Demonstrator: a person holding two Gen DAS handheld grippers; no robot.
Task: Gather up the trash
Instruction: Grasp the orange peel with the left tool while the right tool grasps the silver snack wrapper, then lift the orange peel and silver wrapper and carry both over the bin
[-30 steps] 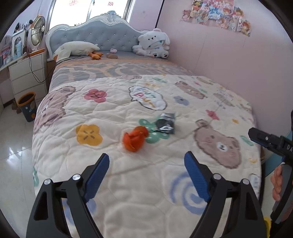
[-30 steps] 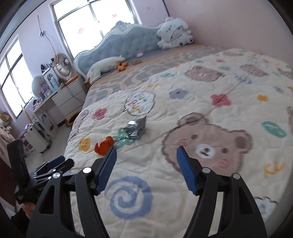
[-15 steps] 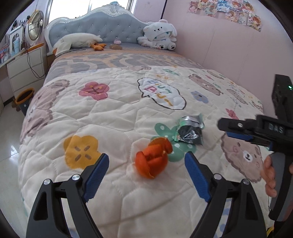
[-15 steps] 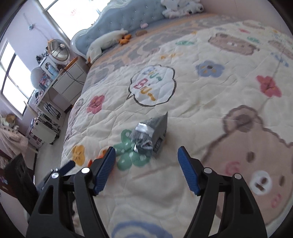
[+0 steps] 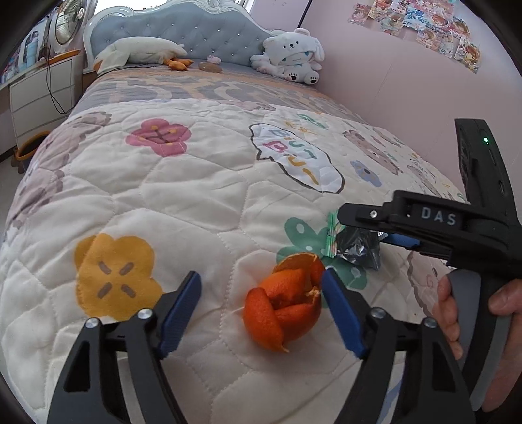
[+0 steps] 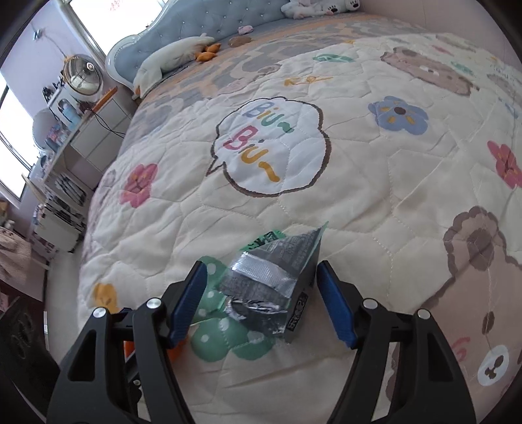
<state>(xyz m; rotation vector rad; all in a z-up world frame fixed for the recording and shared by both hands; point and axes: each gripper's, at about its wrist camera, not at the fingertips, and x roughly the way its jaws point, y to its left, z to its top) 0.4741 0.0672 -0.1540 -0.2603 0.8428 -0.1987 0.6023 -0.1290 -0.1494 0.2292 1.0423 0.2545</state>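
Observation:
An orange peel (image 5: 284,303) lies on the quilted bedspread (image 5: 202,202). My left gripper (image 5: 261,276) straddles it with its jaws closing; the peel sits close to the right pad, and a gap remains at the left pad. A crumpled silver and green snack wrapper (image 6: 274,283) lies just beyond the peel, also seen in the left wrist view as the wrapper (image 5: 359,248). My right gripper (image 6: 261,267) hangs over it, jaws closing, the wrapper between the pads without being pinched. A hand (image 5: 456,313) holds the right gripper (image 5: 368,228).
The bed runs back to a blue tufted headboard (image 5: 195,29), with a white plush toy (image 5: 290,58) and a goose plush (image 5: 140,50) by it. A pink wall (image 5: 407,81) lies on the right. White drawers (image 5: 39,94) and an orange-rimmed bin (image 5: 29,150) stand on the left.
Both grippers have come down and forward over the bed. The peel now lies between the left jaws and the wrapper between the right jaws, and both pairs of jaws have narrowed.

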